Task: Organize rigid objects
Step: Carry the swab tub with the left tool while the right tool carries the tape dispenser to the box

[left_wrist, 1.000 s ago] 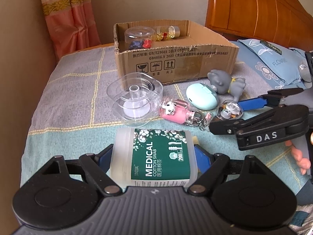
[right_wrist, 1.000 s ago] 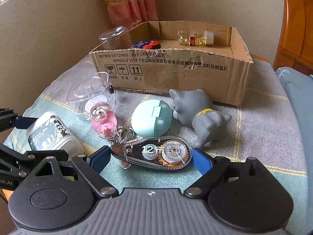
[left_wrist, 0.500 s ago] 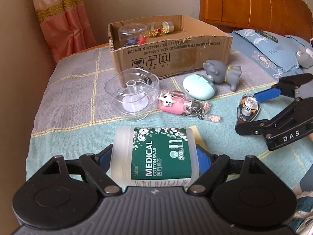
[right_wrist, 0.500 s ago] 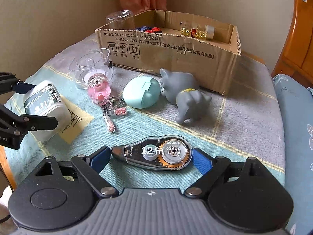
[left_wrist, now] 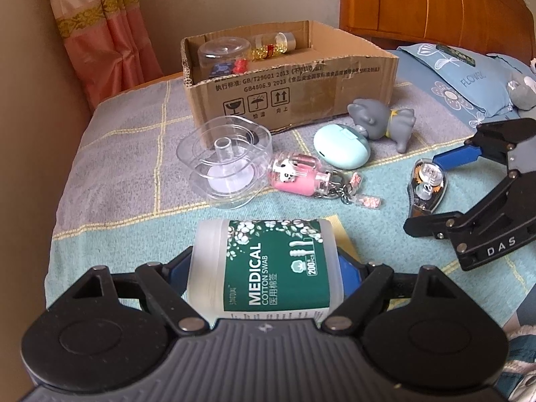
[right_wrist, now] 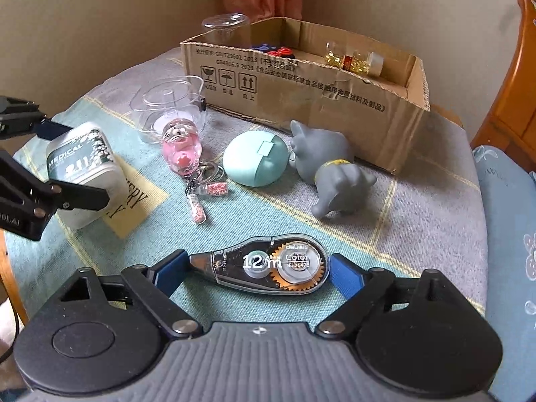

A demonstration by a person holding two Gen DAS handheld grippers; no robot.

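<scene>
My left gripper [left_wrist: 264,268] is shut on a white cotton swab box [left_wrist: 268,264] with a green label, held just above the cloth; the box also shows in the right wrist view [right_wrist: 80,171]. My right gripper [right_wrist: 258,268] is shut on a clear correction tape dispenser [right_wrist: 264,263], lifted above the cloth; the tape also shows in the left wrist view [left_wrist: 427,184]. The open cardboard box [left_wrist: 301,80] stands at the back and holds a clear cup, a vial of yellow beads and small coloured pieces.
On the checked cloth lie a clear plastic container [left_wrist: 227,160], a pink bottle keychain [left_wrist: 298,174], a mint oval case [left_wrist: 341,145] and a grey toy animal [left_wrist: 382,122]. A wooden headboard and a blue pillow [left_wrist: 462,77] are at the right, a curtain at the back left.
Both grippers have drawn back from the objects and risen, each keeping its object. The right gripper with the tape has moved away to the right of the left one.
</scene>
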